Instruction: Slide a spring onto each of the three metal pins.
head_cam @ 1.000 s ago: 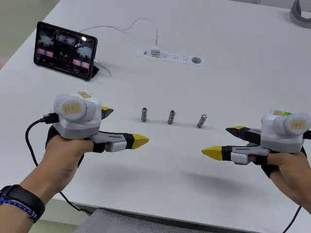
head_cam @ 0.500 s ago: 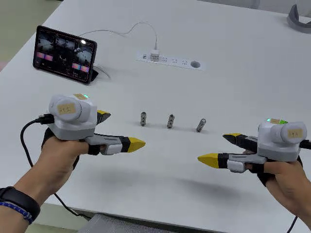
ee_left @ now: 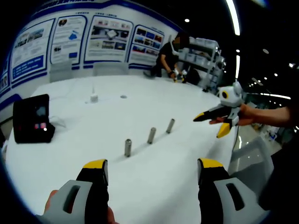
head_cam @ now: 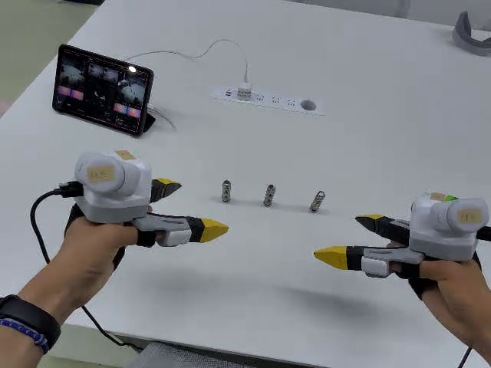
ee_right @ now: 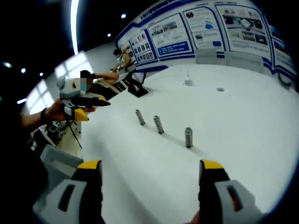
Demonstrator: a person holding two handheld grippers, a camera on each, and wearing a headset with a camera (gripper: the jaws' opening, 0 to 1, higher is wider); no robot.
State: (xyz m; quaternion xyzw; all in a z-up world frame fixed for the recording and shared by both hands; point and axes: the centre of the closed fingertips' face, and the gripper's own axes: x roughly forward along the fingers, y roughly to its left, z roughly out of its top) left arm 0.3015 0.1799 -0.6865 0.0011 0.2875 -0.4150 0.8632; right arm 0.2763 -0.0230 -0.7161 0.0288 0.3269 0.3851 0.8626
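Left claw [head_cam: 198,205] and right claw [head_cam: 341,238], same build: pale grey bodies, black jaws, yellow tips. Tan sticker [head_cam: 100,173] on the left body, and one on the right too. Black cable [head_cam: 38,222] leaves the left one's rear. Green light [head_cam: 451,198] on top of the right. Left wrist: black watch band [head_cam: 27,314], blue beaded bracelet [head_cam: 15,345] beside it.

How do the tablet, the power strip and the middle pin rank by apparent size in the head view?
1. Tablet, largest in area.
2. Power strip, slightly longer but far thinner; it lies farther off, so that ranking is unsure.
3. Middle pin, clearly smallest.
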